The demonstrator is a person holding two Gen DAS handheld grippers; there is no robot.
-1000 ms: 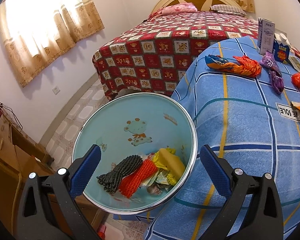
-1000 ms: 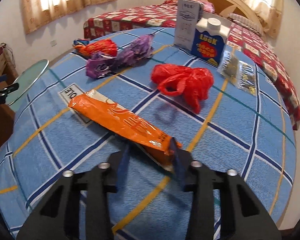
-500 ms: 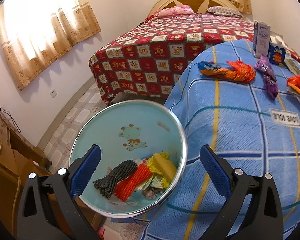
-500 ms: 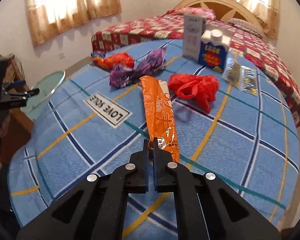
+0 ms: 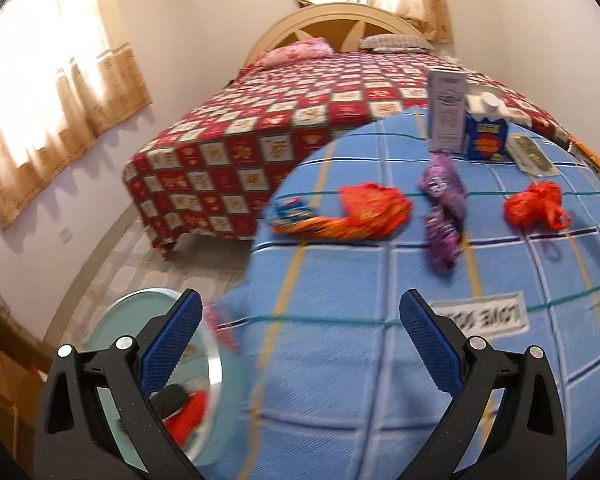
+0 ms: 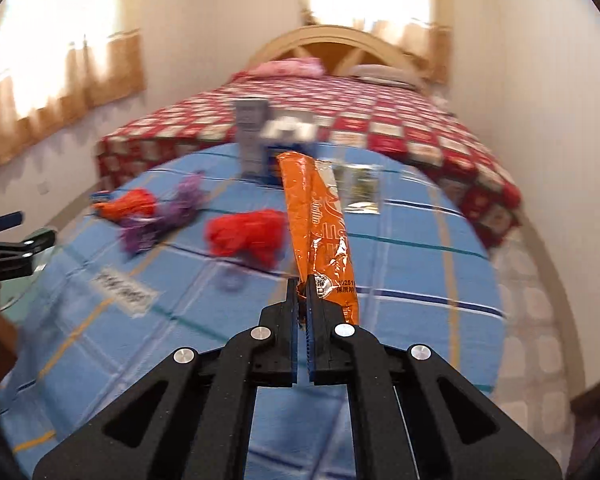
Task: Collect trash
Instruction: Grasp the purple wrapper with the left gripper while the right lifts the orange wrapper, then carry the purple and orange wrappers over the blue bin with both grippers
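My right gripper (image 6: 302,280) is shut on one end of a long orange snack wrapper (image 6: 314,220) and holds it up above the blue checked table (image 6: 400,264). My left gripper (image 5: 300,316) is open and empty over the table's left edge. The light blue bin (image 5: 116,320) with black and red trash inside sits low beside the left finger. On the table lie a red plastic bag (image 5: 536,204), a purple wrapper (image 5: 444,208) and an orange and blue wrapper (image 5: 340,216).
A grey carton (image 5: 446,112), a blue carton (image 5: 486,136) and a clear packet (image 5: 532,156) stand at the table's far side. A bed with a red checked cover (image 5: 284,128) is beyond. Wooden furniture (image 5: 0,364) is at the left.
My right gripper lifted the orange wrapper off the table and raised it. My left gripper swung right, from over the bin toward the table.
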